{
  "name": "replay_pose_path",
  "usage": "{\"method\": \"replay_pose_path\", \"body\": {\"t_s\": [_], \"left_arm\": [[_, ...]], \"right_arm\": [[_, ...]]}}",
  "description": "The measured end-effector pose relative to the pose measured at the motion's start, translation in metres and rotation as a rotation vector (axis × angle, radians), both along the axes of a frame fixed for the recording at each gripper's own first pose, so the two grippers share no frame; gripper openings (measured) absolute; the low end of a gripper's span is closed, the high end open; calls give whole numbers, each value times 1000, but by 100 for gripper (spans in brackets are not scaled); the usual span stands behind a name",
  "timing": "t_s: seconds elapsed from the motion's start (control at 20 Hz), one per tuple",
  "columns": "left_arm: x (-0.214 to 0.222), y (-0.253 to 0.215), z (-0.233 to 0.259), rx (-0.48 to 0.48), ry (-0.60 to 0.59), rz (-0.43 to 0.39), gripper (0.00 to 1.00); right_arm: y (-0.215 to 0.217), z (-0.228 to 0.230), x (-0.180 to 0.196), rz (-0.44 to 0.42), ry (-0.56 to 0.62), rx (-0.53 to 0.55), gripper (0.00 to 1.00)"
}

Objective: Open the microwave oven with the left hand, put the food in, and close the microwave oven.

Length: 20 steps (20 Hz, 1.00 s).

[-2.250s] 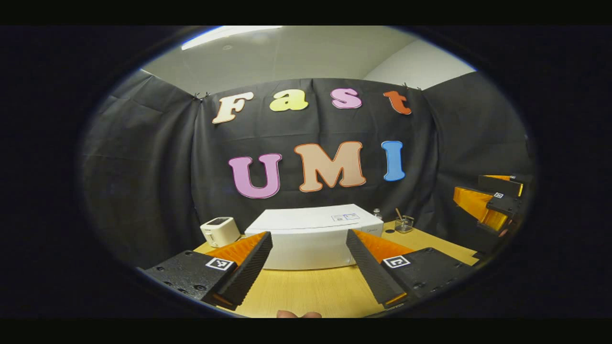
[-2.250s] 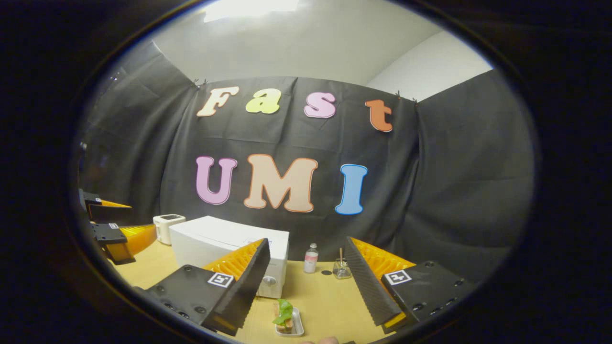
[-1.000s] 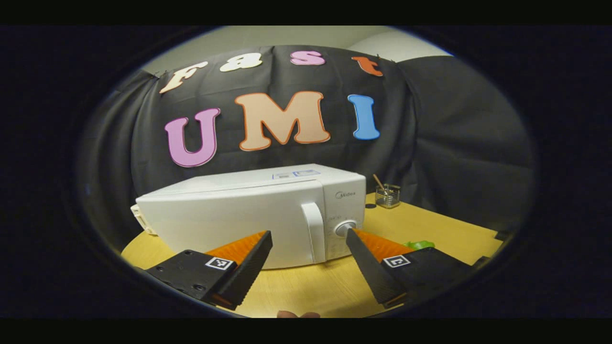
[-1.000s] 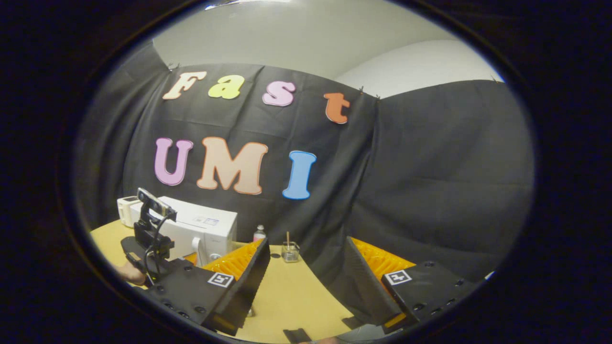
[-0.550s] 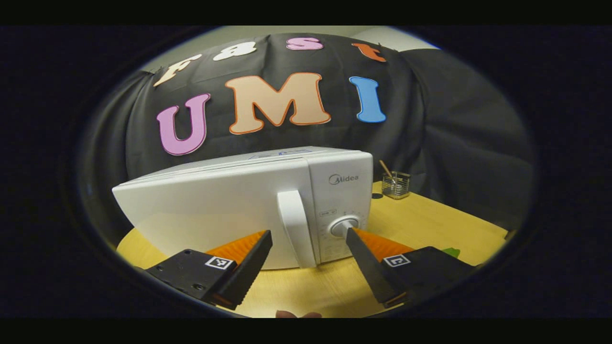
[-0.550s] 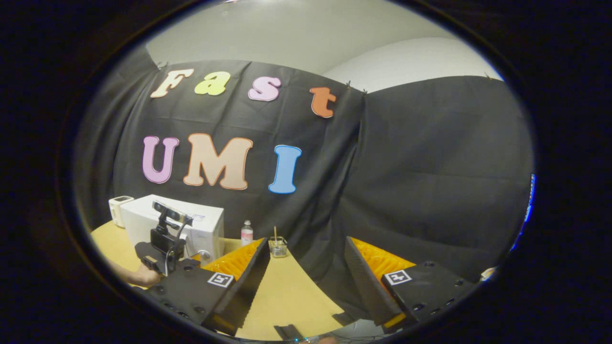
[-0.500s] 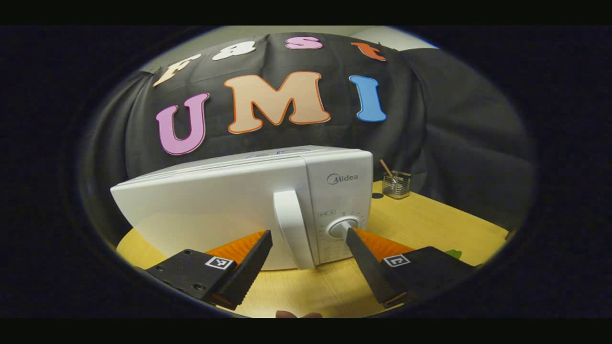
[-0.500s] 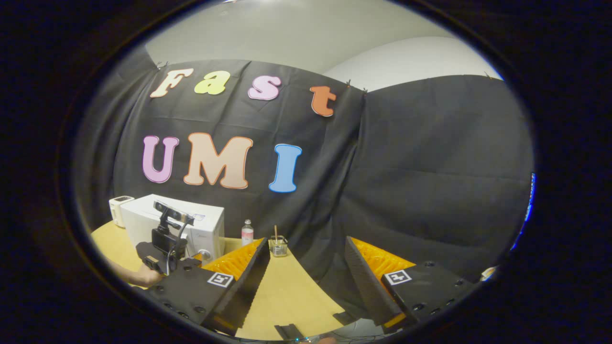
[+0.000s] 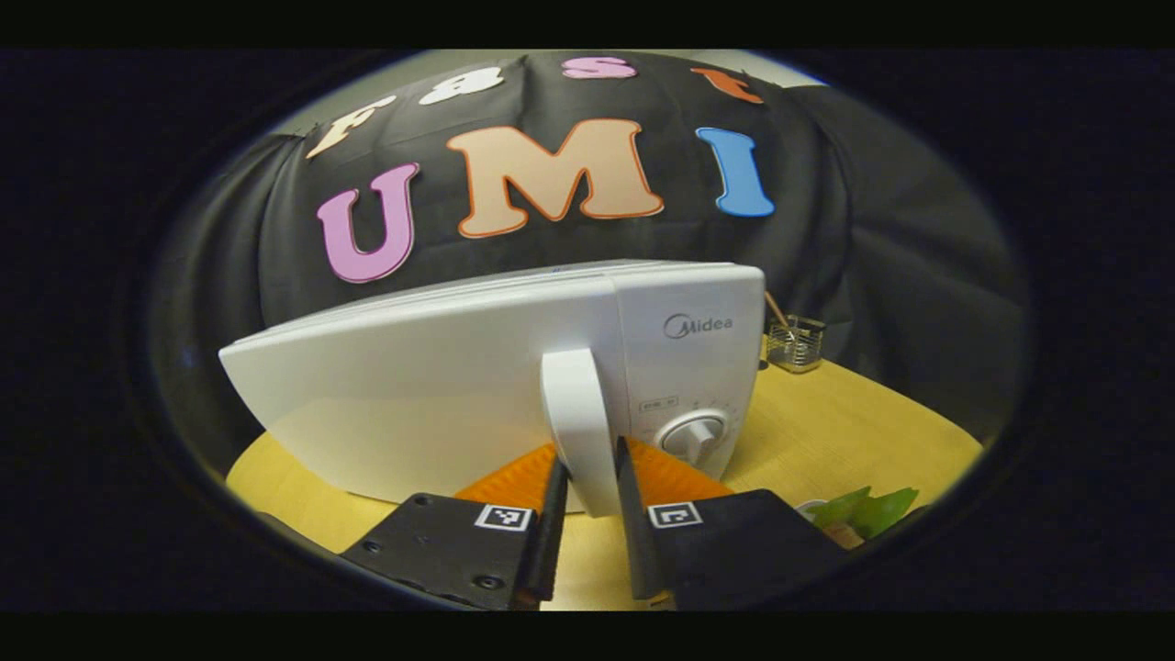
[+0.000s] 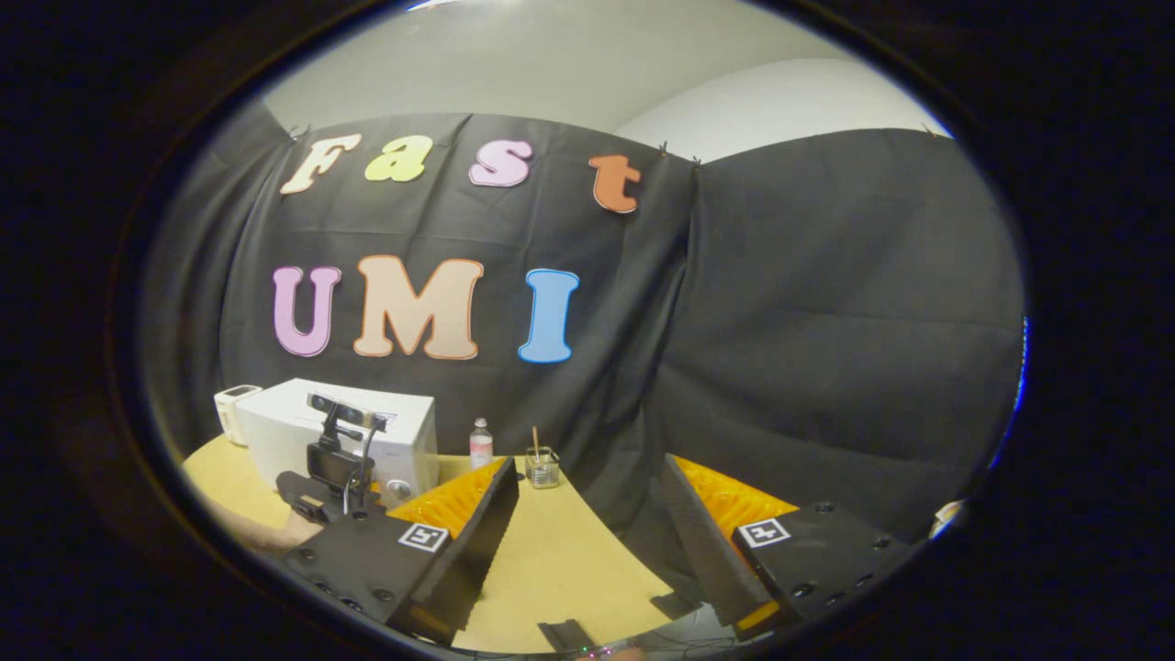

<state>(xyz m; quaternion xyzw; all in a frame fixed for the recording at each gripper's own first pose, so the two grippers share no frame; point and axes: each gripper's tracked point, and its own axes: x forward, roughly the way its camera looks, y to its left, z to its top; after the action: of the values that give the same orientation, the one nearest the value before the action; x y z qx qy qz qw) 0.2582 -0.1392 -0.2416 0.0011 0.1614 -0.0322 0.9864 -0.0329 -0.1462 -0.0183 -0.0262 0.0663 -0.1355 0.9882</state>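
Here, the white box-shaped microwave oven (image 9: 431, 395) stands on the round pale wooden table (image 9: 826, 431) with its door closed. The left gripper (image 9: 587, 468) is narrowed on the oven's white vertical door handle (image 9: 574, 413), both fingers pressing its lower end, just left of the round control dial (image 9: 693, 436). Right of the oven, near the table's edge, lies the green leafy food (image 9: 867, 509); behind the oven's right corner stands a small glass jar (image 9: 795, 332). Further right, the right gripper (image 10: 587, 491) hangs wide over the table, holding nothing.
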Motion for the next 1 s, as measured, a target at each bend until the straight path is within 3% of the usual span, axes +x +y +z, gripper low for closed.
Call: {"method": "replay_pose_path", "body": {"t_s": [0.05,0.3,0.55,0.6,0.7,0.8,0.85,0.9,1.0], "left_arm": [[0,-1,3,-17,-8,-5,31],[-3,-3,2,-22,14,-34,4],[-10,-3,3,-50,61,-102,0],[-23,-2,-4,-72,109,-96,1],[-48,2,5,-84,52,-108,1],[-84,9,1,-56,61,-135,1],[-99,15,3,-75,52,-143,2],[-118,22,0,-95,89,-146,1],[-149,37,1,-98,88,-175,1]], "right_arm": [[1,0,0,2,0,2,98],[7,1,4,33,1,-6,93],[14,2,10,57,-10,21,98],[16,2,10,60,-14,24,93],[20,2,13,64,-24,29,98],[24,-2,15,69,-22,42,98],[28,-5,18,78,-19,54,93],[32,-9,22,91,-14,61,98],[39,-14,29,110,-6,62,98]]}}
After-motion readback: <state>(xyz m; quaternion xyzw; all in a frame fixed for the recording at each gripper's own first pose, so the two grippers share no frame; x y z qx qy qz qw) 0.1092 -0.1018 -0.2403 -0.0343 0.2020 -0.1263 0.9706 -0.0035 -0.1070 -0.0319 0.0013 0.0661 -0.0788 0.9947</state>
